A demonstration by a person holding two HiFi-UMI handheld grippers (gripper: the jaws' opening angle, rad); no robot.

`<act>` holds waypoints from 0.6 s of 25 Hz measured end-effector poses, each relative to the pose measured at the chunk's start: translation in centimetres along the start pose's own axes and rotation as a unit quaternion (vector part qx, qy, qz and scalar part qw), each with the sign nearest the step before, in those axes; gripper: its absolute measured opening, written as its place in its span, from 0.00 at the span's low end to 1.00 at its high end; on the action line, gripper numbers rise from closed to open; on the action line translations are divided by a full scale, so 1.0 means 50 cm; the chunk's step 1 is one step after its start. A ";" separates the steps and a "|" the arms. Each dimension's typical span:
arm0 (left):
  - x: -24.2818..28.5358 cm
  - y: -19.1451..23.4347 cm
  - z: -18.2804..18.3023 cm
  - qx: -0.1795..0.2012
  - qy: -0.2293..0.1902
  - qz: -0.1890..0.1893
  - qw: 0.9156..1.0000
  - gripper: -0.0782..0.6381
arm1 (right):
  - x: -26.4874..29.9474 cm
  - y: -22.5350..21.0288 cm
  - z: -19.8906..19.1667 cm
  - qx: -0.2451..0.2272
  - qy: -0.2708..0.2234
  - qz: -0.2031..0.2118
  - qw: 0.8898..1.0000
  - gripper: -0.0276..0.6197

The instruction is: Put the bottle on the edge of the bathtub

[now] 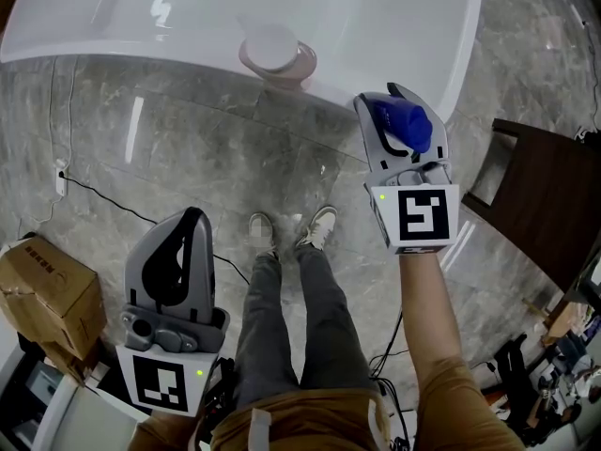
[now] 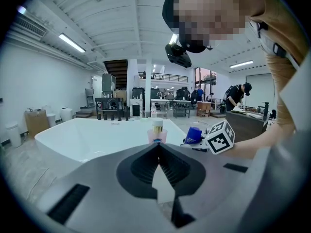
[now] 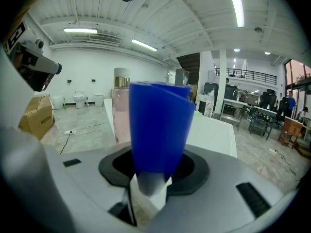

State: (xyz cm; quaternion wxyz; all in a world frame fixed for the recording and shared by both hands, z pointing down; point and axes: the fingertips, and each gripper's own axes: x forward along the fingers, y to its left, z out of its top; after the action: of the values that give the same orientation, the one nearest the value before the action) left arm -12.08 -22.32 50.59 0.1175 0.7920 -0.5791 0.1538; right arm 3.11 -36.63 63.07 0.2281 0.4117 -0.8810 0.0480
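A pink bottle (image 1: 275, 54) with a white cap stands upright on the near rim of the white bathtub (image 1: 113, 40). My right gripper (image 1: 392, 101) is shut on a blue bottle (image 1: 406, 125), held over the floor just right of the tub's rim. In the right gripper view the blue bottle (image 3: 158, 130) fills the middle, narrow end between the jaws, with the pink bottle (image 3: 120, 111) behind it. My left gripper (image 1: 192, 216) hangs low at the left, shut and empty. The left gripper view shows the pink bottle (image 2: 157, 132) and the blue bottle (image 2: 194, 135) beyond the closed tips.
Grey marble floor lies below. A cardboard box (image 1: 47, 294) sits at the lower left, a cable and socket (image 1: 61, 181) beside it. Dark wooden furniture (image 1: 535, 195) stands at the right. The person's shoes (image 1: 291, 231) are between the grippers.
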 end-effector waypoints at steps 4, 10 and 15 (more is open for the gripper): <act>0.001 -0.004 -0.003 -0.001 0.002 -0.001 1.000 0.12 | 0.003 0.001 -0.004 0.003 0.000 0.001 1.000 0.29; 0.002 -0.003 -0.005 -0.001 0.005 -0.001 1.000 0.12 | 0.013 0.000 -0.008 0.006 0.001 0.003 1.000 0.29; 0.008 -0.001 -0.004 -0.002 0.002 0.001 1.000 0.12 | 0.017 -0.003 -0.010 0.005 0.000 0.004 1.000 0.29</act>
State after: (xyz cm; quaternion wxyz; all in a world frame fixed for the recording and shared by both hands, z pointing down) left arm -11.94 -22.57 50.93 0.1204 0.7911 -0.5796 0.1543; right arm 2.89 -37.20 63.87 0.2264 0.4091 -0.8823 0.0533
